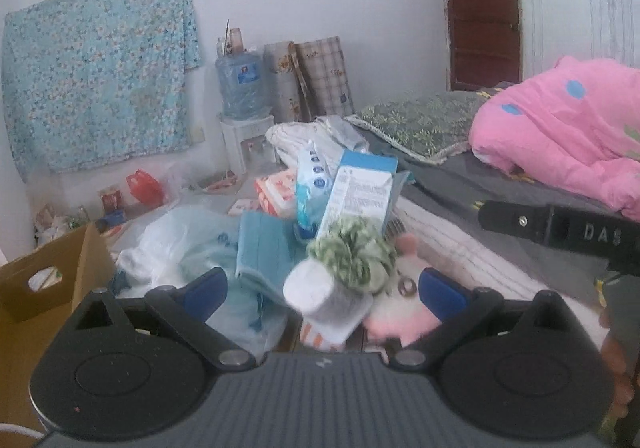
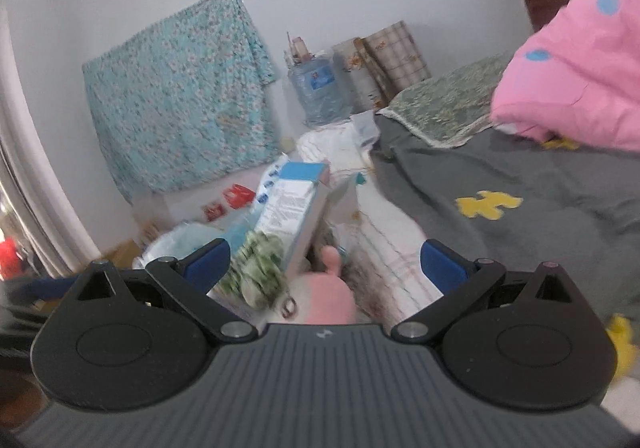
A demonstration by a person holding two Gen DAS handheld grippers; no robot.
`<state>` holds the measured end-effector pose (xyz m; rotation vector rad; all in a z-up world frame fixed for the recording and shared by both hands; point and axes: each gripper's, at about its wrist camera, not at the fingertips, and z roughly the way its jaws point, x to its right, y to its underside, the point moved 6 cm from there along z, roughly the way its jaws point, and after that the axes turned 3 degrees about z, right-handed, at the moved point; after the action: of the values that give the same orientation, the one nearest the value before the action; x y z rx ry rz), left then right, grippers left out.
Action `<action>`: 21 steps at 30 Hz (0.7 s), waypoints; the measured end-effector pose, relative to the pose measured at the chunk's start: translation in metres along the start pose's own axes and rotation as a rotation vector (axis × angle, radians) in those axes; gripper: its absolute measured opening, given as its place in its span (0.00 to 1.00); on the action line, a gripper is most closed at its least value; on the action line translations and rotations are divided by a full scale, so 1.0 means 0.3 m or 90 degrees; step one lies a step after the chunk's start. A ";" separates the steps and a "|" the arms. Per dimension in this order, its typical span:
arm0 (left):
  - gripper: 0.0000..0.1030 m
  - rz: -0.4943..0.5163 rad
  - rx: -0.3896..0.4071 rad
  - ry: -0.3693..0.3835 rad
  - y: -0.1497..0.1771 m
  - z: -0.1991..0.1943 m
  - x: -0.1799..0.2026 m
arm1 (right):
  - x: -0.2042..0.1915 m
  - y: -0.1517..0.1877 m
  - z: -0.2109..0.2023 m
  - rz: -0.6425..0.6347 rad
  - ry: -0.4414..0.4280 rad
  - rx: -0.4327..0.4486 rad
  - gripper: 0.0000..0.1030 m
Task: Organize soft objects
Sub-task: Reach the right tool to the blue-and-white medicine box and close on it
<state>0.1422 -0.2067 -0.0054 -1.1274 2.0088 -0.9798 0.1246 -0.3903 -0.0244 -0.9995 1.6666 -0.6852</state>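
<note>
Both tools, left and right, were spread and empty. A fluffy green-white pom-pom lay between a white roll and a pink plush toy, beside the bed.

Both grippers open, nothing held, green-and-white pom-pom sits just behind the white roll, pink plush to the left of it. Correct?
One thing is off: the pink plush lies to the right of the white roll, not the left, as the left wrist view shows. The rest stands: the left gripper and right gripper are open and empty, and the green-and-white pom-pom sits just behind the roll.
</note>
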 end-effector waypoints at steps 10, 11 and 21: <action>0.79 -0.024 0.007 0.046 -0.066 0.158 0.000 | 0.005 -0.059 0.290 0.135 -0.139 -0.063 0.93; 0.76 -0.034 0.006 0.050 -0.076 0.174 -0.007 | 0.005 -0.060 0.319 0.147 -0.147 -0.070 0.88; 0.57 -0.048 -0.040 0.080 -0.122 0.347 -0.006 | 0.039 -0.026 0.506 0.195 -0.124 -0.131 0.52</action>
<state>0.2412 -0.2493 -0.0295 -1.2093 2.1234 -1.0551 0.2699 -0.3993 -0.0702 -0.8953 1.6914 -0.2112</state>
